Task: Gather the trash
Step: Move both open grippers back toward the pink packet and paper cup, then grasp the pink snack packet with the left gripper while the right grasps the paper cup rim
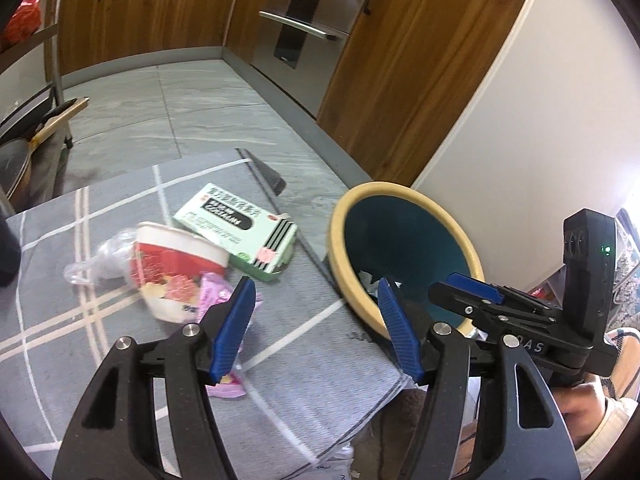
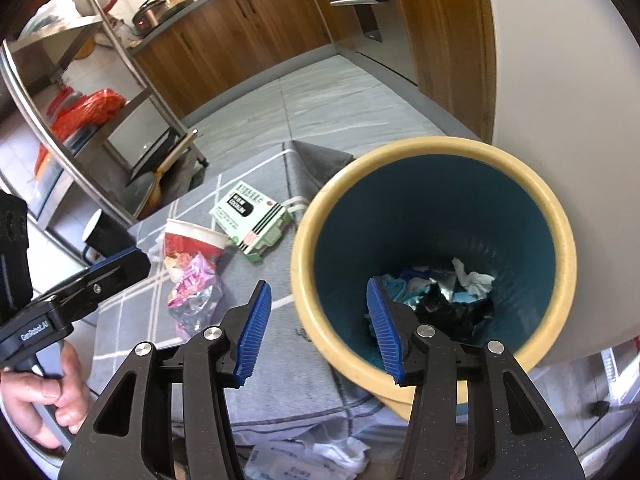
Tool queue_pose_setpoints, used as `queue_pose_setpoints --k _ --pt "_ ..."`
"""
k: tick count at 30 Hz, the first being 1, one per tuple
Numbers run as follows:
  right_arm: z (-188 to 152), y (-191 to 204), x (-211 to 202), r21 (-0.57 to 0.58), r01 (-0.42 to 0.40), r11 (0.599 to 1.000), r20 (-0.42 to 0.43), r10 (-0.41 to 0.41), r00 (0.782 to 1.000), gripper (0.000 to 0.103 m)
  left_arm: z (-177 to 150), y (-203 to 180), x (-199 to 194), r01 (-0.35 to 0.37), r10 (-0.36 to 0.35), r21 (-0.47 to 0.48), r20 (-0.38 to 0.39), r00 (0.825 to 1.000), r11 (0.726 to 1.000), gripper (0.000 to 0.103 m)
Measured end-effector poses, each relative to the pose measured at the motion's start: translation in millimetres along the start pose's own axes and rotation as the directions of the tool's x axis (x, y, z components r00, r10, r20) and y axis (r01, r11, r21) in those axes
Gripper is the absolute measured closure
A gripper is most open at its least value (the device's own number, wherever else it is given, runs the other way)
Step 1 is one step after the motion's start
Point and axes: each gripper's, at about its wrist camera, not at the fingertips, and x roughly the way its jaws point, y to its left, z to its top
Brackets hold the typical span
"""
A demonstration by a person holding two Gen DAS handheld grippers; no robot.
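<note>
A red and white paper cup [image 1: 176, 264] [image 2: 192, 240] lies on its side on the grey checked cloth [image 1: 120, 340]. A pink snack wrapper [image 1: 216, 292] [image 2: 192, 292] lies in front of it, a green and white box [image 1: 236, 228] [image 2: 250, 218] behind it, and clear plastic [image 1: 96, 264] to its left. My left gripper [image 1: 316, 328] is open and empty, just above the wrapper. My right gripper [image 2: 316, 328] is open and empty over the near rim of the bin [image 2: 432, 240] [image 1: 400, 248], which holds crumpled trash [image 2: 448, 292].
The yellow-rimmed, teal-lined bin stands at the cloth's right edge by a white wall [image 2: 560, 80]. A metal shelf rack [image 2: 100, 120] stands at the left. A dark mug [image 2: 100, 232] sits at the cloth's left side. Wooden cabinets [image 1: 400, 80] line the grey tiled floor.
</note>
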Motion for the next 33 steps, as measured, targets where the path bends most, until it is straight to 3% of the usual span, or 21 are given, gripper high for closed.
queue_pose_setpoints --k 11,23,27,30,33 --pt "1 25 8 -0.025 -0.031 0.999 -0.01 0.031 0.999 0.05 -16 34 -5 -0.055 0.054 -0.039 -0.035 0.998 0.998 0.036" --pt "-1 37 16 -0.044 -0.041 0.998 -0.029 0.04 0.999 0.05 -37 55 37 -0.137 0.132 -0.021 -0.155 0.979 0.99 0.036" --pt "-2 39 18 -0.046 -0.043 0.998 -0.034 0.042 0.999 0.05 -40 64 43 -0.118 0.105 -0.062 -0.18 0.978 0.991 0.052" --pt "-2 41 19 -0.045 -0.047 0.998 -0.037 0.045 0.998 0.05 -41 65 45 -0.109 0.096 -0.057 -0.189 0.977 0.992 0.073" --pt "-3 43 20 -0.045 -0.051 0.998 -0.038 0.05 0.998 0.05 -43 64 41 -0.112 0.1 -0.057 -0.19 0.977 0.992 0.078"
